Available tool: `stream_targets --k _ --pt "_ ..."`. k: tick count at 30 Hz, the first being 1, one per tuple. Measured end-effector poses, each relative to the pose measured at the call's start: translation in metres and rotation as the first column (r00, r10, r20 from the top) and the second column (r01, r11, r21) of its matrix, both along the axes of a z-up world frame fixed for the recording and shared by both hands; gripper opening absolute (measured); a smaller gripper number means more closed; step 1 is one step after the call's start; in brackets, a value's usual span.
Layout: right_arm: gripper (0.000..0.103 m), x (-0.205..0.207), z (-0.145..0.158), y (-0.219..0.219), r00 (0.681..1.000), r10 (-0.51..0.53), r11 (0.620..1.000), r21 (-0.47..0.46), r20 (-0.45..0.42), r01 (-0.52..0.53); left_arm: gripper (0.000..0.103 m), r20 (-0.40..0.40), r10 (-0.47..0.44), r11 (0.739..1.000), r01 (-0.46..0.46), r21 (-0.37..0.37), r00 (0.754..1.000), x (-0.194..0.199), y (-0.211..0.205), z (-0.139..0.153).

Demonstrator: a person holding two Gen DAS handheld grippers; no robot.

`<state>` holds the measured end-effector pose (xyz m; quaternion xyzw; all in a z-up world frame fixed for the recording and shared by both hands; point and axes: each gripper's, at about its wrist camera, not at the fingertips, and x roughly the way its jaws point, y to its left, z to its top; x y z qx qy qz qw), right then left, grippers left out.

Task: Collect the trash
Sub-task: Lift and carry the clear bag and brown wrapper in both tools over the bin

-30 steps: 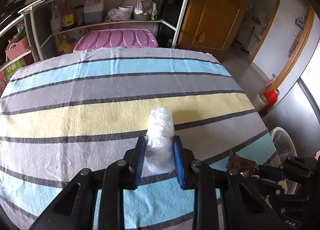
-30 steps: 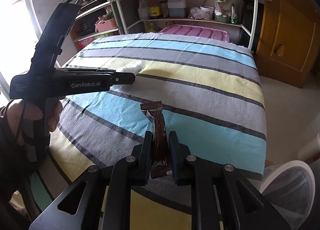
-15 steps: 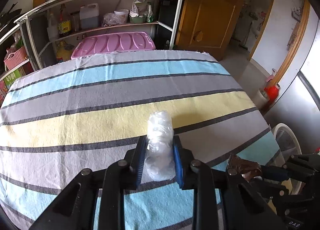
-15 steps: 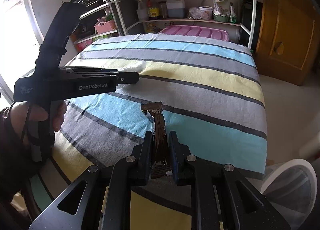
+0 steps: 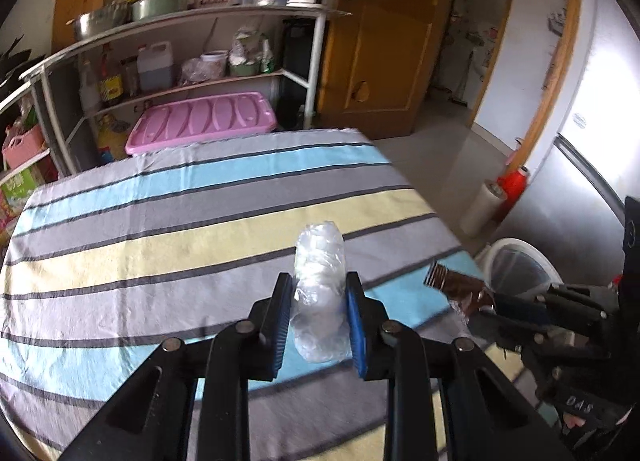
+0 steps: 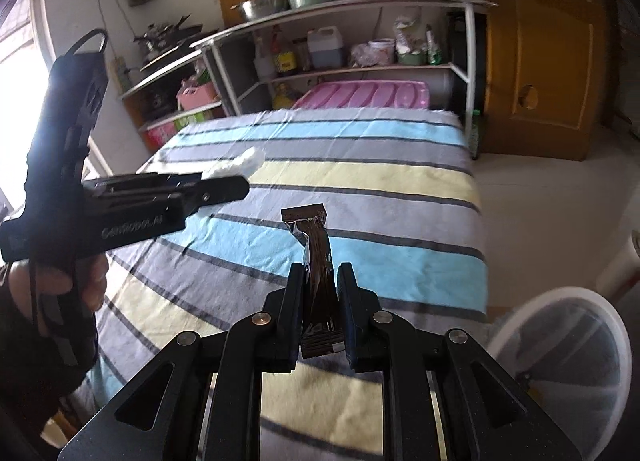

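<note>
My left gripper (image 5: 319, 281) is shut on a crumpled clear plastic wad (image 5: 320, 281), held in the air above the striped tablecloth (image 5: 160, 237). In the right wrist view that wad (image 6: 240, 167) shows white past the left gripper (image 6: 224, 187), which a person's hand holds at the left. My right gripper (image 6: 320, 273) is shut on a dark brown snack wrapper (image 6: 316, 253) that sticks up between the pads. The same wrapper (image 5: 452, 281) and right gripper (image 5: 486, 299) appear at the right of the left wrist view. A white bin (image 6: 560, 361) with a clear liner stands on the floor beside the table.
Behind the table stand metal shelves (image 5: 192, 81) with bottles, jars and pots, and a pink plastic lid (image 5: 200, 121). A wooden door (image 5: 392, 41) is at the back right. A white roll and a red one (image 5: 496, 201) stand on the floor near the bin (image 5: 516, 269).
Both grippers have risen and pulled back from the table with their loads still held. More of the shelves, the door and the white bin has come into view.
</note>
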<state>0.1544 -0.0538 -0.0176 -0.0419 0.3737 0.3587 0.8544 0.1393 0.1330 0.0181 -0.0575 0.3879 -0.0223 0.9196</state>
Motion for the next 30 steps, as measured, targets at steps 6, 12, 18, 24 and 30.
stream_targets --k 6,12,18,24,30 --pt "0.017 -0.014 0.019 -0.038 0.996 -0.09 0.995 0.043 0.027 0.089 0.027 0.03 -0.062 0.998 0.062 -0.004 0.998 -0.01 -0.035 0.013" --pt "0.017 -0.025 0.029 -0.079 0.982 -0.18 0.983 0.044 0.054 0.178 0.027 0.039 -0.137 0.991 0.137 0.004 0.99 -0.011 -0.076 0.017" --pt "0.017 -0.033 0.032 -0.127 0.957 -0.286 0.958 0.045 0.055 0.284 0.027 0.03 -0.242 0.97 0.242 -0.004 0.97 -0.006 -0.129 0.014" --pt "0.017 -0.039 0.028 -0.177 0.921 -0.388 0.921 0.039 0.041 0.386 0.027 0.01 -0.331 0.943 0.331 -0.01 0.943 0.001 -0.181 0.009" --pt "0.018 -0.035 0.012 -0.214 0.886 -0.464 0.886 -0.001 0.007 0.464 0.027 -0.031 -0.395 0.919 0.395 -0.024 0.918 0.006 -0.224 -0.003"
